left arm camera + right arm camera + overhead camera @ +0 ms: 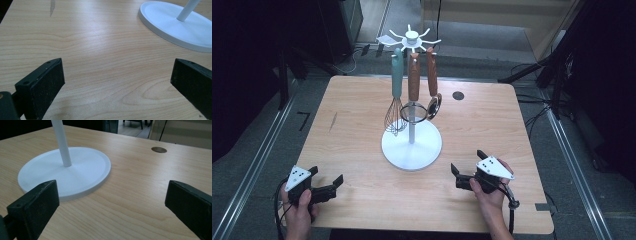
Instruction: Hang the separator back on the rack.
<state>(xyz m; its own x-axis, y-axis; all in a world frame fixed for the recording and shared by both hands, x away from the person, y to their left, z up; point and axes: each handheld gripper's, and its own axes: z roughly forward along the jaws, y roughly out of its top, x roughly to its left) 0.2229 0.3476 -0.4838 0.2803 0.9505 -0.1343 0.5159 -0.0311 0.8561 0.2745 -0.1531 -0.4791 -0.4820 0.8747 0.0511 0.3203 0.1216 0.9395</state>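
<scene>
A white utensil stand [411, 145] with a round base and a thin pole stands at the table's middle. From its top spokes hang a teal-handled whisk [396, 100] and two brown-handled utensils [413, 80], one a ladle [434, 102]. My left gripper [327, 177] rests open near the front left edge, held by a hand, with bare wood between its fingers [42, 85]. My right gripper [467, 162] is open at the front right, just right of the base [67, 172], nothing between its fingers [37, 205].
The wooden table [362, 100] has a dark round grommet hole [457, 95] at the back right and a faint dark streak [333, 121] at the left. Black stands and cables crowd the floor around the table.
</scene>
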